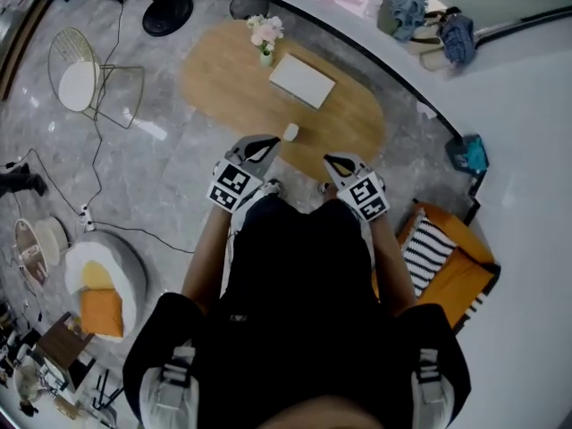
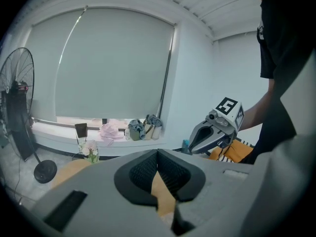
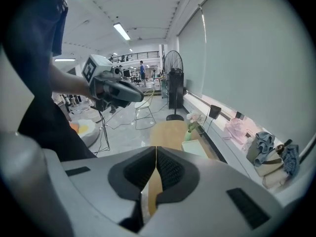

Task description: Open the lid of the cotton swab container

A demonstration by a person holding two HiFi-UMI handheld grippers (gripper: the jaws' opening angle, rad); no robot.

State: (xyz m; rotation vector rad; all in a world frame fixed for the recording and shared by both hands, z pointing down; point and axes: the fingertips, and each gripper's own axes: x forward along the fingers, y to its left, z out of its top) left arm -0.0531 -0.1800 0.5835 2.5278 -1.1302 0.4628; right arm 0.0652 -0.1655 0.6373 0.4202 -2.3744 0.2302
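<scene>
Both closed tight, empty: left tongs [image 1: 270,142], right tongs [image 1: 330,159]. Locate cotton swab container [image 1: 290,132] on desk [image 1: 353,119], just beyond left tongs.

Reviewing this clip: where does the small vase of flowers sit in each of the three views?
Head view: vase of flowers at top centre, at the far end of the oval wooden table.
Left gripper view: vase at lower left, at the table's edge.
Right gripper view: vase just right of centre, on the table.
Shared landmark: the oval wooden table it stands on.
</scene>
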